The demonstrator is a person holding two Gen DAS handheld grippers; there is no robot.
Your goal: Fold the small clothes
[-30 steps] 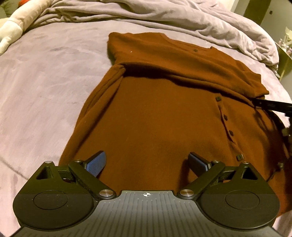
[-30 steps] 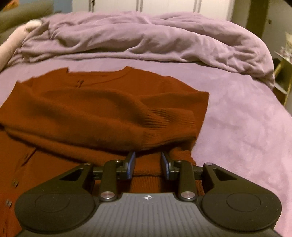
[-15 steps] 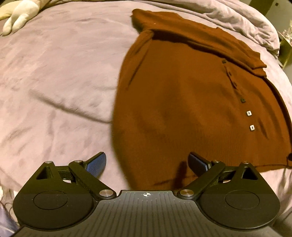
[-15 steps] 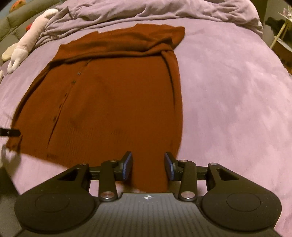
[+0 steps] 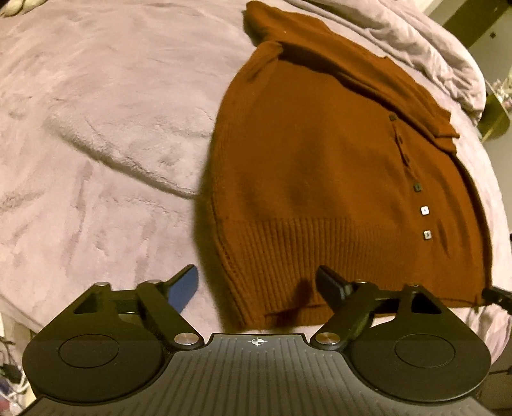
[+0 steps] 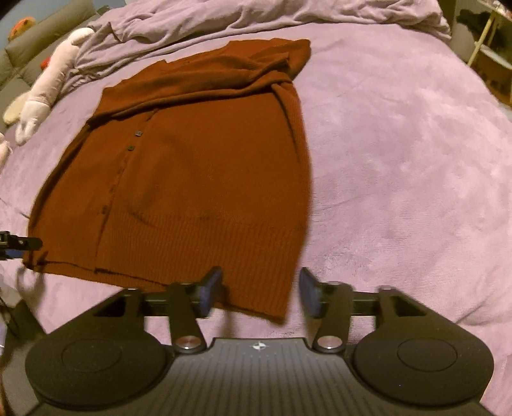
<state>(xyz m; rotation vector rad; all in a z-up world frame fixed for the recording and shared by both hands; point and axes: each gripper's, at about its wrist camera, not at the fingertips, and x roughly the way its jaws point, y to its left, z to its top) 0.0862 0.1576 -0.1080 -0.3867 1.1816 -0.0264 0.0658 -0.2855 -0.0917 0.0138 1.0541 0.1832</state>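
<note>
A rust-brown buttoned cardigan (image 5: 313, 179) lies flat on the purple bed, sleeves folded across its upper part; it also shows in the right wrist view (image 6: 198, 166). My left gripper (image 5: 256, 284) is open and empty, hovering over the ribbed hem's left corner. My right gripper (image 6: 260, 291) is open and empty over the hem's right corner. The right gripper's tip (image 5: 496, 294) shows at the left wrist view's right edge, and the left gripper's tip (image 6: 19, 243) at the right wrist view's left edge.
A purple fleece blanket (image 6: 400, 144) covers the bed. A crumpled lilac duvet (image 6: 256, 16) lies along the far side. A pale plush toy (image 6: 41, 92) lies at the far left. A yellow-green side table (image 6: 489, 48) stands right of the bed.
Both grippers have pulled back from the cardigan's upper part to its hem. The right gripper's jaws have opened wider. The cardigan has not moved.
</note>
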